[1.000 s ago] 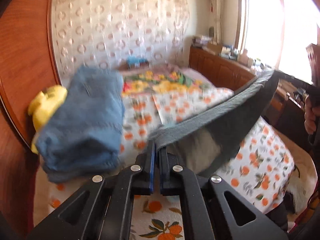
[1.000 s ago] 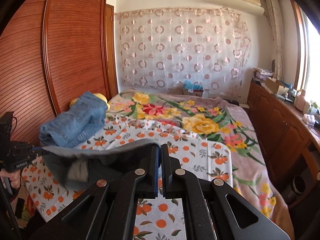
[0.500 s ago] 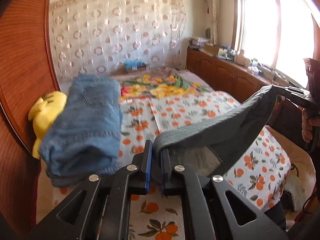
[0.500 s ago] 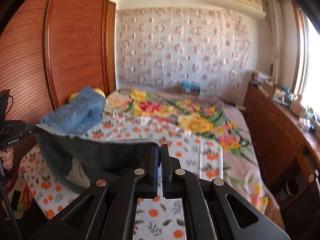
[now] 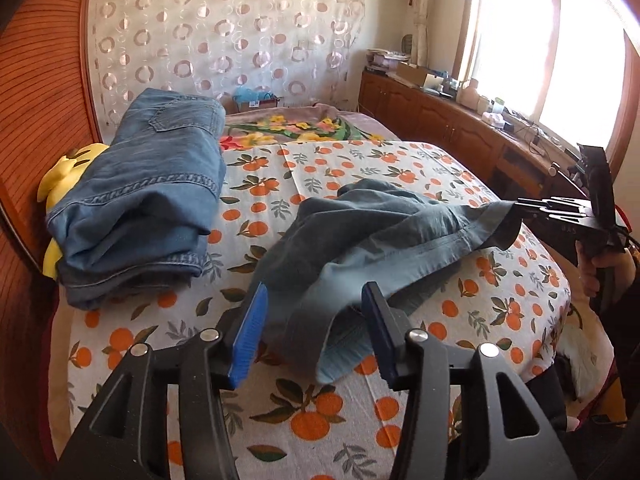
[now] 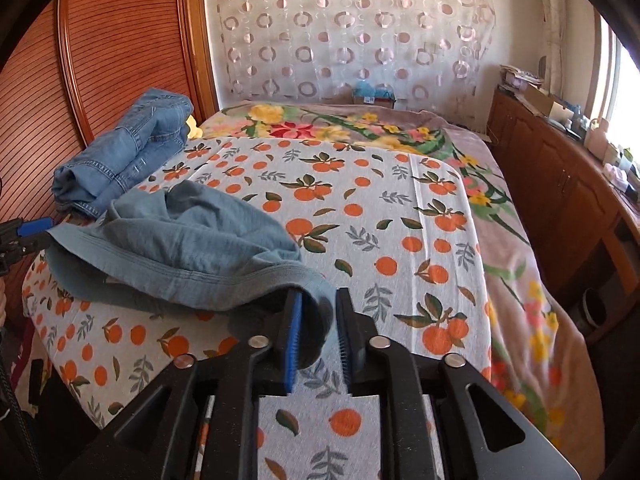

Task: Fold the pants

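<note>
Pants [image 5: 372, 236] now dropped, crumpled, seemingly crosswise between open jaws.

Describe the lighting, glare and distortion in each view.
Left wrist view: the window is blown out white, with glare washing the cabinet top; the wardrobe bows from fisheye. Right wrist view: light is more even, only a thin overexposed strip of window; the far right blanket edge looks smeared, and dark vignette fills the corners.
</note>
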{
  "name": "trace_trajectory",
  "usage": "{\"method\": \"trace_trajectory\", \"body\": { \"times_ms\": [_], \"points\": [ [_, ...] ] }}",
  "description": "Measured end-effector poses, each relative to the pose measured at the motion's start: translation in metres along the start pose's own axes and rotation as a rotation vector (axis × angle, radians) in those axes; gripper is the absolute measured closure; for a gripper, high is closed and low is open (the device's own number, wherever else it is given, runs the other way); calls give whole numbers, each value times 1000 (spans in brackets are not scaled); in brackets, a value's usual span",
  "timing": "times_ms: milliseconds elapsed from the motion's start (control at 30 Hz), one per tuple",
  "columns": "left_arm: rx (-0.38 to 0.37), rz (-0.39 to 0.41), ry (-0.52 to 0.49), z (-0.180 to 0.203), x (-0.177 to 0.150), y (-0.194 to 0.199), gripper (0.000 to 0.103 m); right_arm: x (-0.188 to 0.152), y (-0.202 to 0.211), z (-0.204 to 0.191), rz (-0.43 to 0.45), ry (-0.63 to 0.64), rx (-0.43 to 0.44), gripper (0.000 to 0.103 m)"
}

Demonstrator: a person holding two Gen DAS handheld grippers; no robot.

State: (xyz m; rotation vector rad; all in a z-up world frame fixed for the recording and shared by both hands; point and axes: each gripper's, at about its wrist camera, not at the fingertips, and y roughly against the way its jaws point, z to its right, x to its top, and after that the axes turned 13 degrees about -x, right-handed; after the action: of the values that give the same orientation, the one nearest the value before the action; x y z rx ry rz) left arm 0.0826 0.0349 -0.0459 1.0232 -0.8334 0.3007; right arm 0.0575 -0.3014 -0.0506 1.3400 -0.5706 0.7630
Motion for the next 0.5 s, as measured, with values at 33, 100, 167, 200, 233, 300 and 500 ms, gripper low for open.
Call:
{"method": "trace_trajectory", "body": {
  "times_ms": [33,100,167,200,233,300,500],
  "points": [
    [-3,6,3,-1,-1,4,46,0,5,0,6,7,0,77],
    [-10,14,5,-2,-3,9,36,0,10,-3,13,11,-1,74],
    [8,24,11,-4,-6,14,33,-1,18,-5,23,15,16,72],
    [19,25,19,-7,-8,15,33,-3,21,-8,27,18,26,71],
    [25,26,24,-9,-9,15,33,-4,24,-14,30,26,38,70],
    [51,27,38,-16,-13,15,33,-6,27,-29,38,46,69,70],
    [86,32,75,-33,-24,17,33,-2,14,-93,48,109,215,70]
  ]
}}
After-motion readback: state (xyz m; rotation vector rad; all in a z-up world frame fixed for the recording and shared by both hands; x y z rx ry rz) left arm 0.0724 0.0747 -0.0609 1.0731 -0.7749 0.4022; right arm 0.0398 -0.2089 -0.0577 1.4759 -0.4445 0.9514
